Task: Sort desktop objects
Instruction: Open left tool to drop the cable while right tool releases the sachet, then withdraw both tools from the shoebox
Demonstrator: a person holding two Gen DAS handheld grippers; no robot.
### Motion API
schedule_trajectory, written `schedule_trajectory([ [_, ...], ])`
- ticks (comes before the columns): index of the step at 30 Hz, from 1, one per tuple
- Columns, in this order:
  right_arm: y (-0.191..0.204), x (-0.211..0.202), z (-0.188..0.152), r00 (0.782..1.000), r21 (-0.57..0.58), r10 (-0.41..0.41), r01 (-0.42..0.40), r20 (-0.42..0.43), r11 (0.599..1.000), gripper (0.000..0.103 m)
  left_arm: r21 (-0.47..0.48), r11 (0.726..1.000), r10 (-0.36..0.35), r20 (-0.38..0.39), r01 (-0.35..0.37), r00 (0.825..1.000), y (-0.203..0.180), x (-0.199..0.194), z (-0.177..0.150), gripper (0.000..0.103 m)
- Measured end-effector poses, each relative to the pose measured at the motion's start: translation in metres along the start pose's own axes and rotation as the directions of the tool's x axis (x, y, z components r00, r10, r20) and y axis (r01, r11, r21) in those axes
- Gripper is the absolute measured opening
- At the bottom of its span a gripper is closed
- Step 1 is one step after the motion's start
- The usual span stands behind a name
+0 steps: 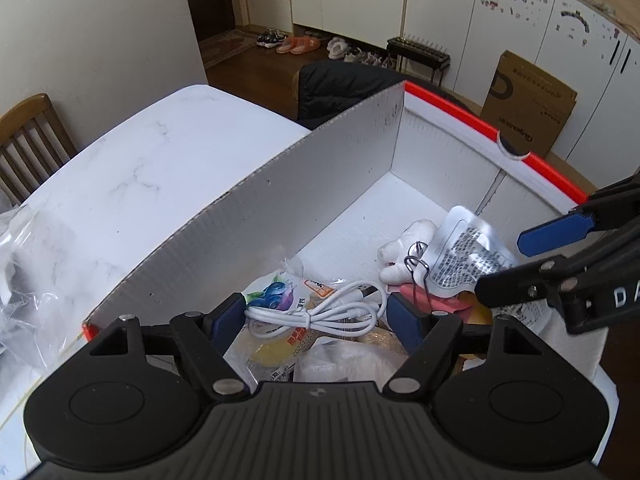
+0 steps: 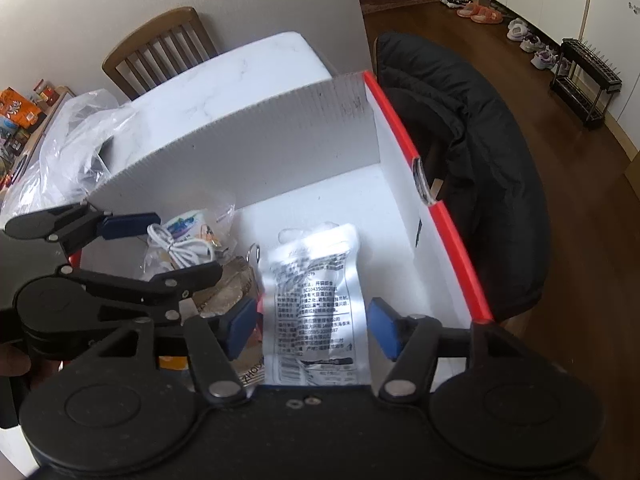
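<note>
A white corrugated box (image 1: 280, 208) with a red rim (image 2: 452, 232) holds the sorted items. In the left wrist view my left gripper (image 1: 314, 316) is open above a coiled white cable (image 1: 316, 312) that lies on snack packets (image 1: 276, 292). A white plush keychain (image 1: 404, 252) lies further in. In the right wrist view my right gripper (image 2: 312, 330) is open over a silver foil packet (image 2: 316, 288), apart from it. The right gripper (image 1: 516, 268) shows at the right of the left wrist view; the left gripper (image 2: 168, 248) shows at the left of the right wrist view.
The box sits on a white marble table (image 1: 140, 176). A clear plastic bag (image 2: 76, 140) lies on the table left of the box. A wooden chair (image 2: 160, 48) stands behind the table and a chair with a black jacket (image 2: 480, 160) beside the box.
</note>
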State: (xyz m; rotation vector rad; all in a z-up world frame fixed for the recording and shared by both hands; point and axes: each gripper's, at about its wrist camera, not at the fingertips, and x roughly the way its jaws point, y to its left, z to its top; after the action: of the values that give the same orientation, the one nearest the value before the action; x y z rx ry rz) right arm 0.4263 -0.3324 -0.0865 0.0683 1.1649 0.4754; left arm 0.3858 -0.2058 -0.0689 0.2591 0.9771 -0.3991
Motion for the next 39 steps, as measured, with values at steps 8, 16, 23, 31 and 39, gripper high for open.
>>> schedule_trajectory([
  [8,-0.002,-0.019,0.0,0.999,-0.008,0.015,-0.014,0.047,1.0,0.064,-0.026,0.999,-0.027,0.028,0.028,0.999,0.004,-0.018,-0.002,0.077],
  [16,-0.002,-0.029,-0.006,0.997,-0.002,0.033,-0.033,0.073,0.999,0.064,-0.012,1.0,-0.004,0.033,0.005,0.999,0.0,-0.021,-0.007,0.087],
  [23,0.001,-0.038,-0.016,0.996,-0.005,0.042,-0.042,0.08,0.999,0.064,-0.012,1.0,-0.009,0.063,0.01,0.998,-0.004,-0.035,-0.011,0.095],
  [31,0.011,-0.056,-0.027,0.993,-0.028,0.051,-0.049,0.103,0.998,0.064,-0.018,0.999,-0.039,0.104,0.041,0.994,-0.011,-0.062,-0.024,0.102],
  [39,0.026,-0.075,-0.04,0.984,-0.088,0.087,-0.074,0.156,0.993,0.08,-0.057,0.997,-0.045,0.145,0.054,0.988,-0.01,-0.089,-0.041,0.103],
])
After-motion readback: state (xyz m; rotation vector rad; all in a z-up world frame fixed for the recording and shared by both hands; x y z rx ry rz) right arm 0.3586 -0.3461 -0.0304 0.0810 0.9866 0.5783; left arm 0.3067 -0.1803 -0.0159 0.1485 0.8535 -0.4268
